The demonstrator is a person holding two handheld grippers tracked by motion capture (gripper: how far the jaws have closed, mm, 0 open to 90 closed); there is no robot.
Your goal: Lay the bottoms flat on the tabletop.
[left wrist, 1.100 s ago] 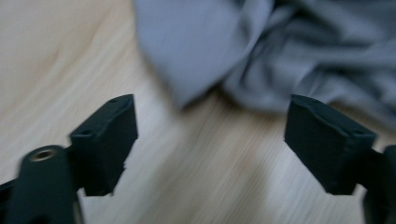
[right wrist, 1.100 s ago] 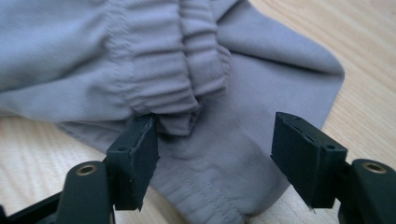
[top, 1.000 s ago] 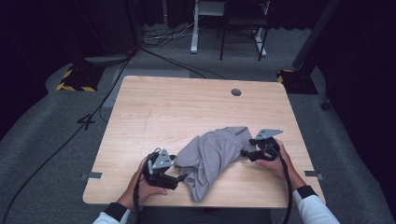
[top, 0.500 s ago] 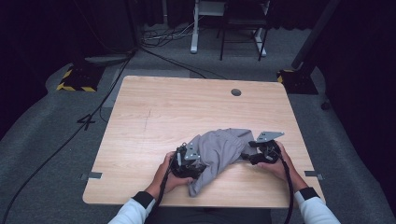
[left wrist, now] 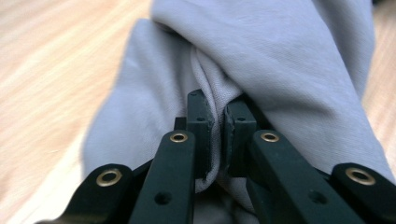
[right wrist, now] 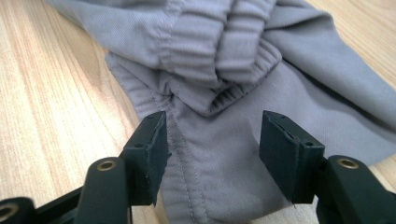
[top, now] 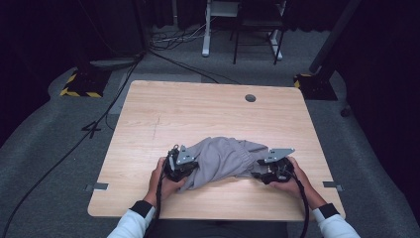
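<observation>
**Left gripper carried its fold inward across the cloth**

Since the earlier frames the left gripper (top: 181, 163) had moved right and away from the near edge, bunching the grey garment (top: 223, 157) at the near middle of the wooden table (top: 198, 111). Its jaws were pinched on a soft fold. The right gripper (right wrist: 212, 154), spread wide, straddled the flat stitched seam, the ribbed elastic waistband (right wrist: 219, 56) just beyond, running across its jaws.

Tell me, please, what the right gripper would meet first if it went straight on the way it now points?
Most likely the grey garment: the right gripper has its jaws open astride a stitched seam of it, with the gathered elastic band just beyond. Depth is unclear, so whether the pads already touch the cloth is uncertain.
</observation>
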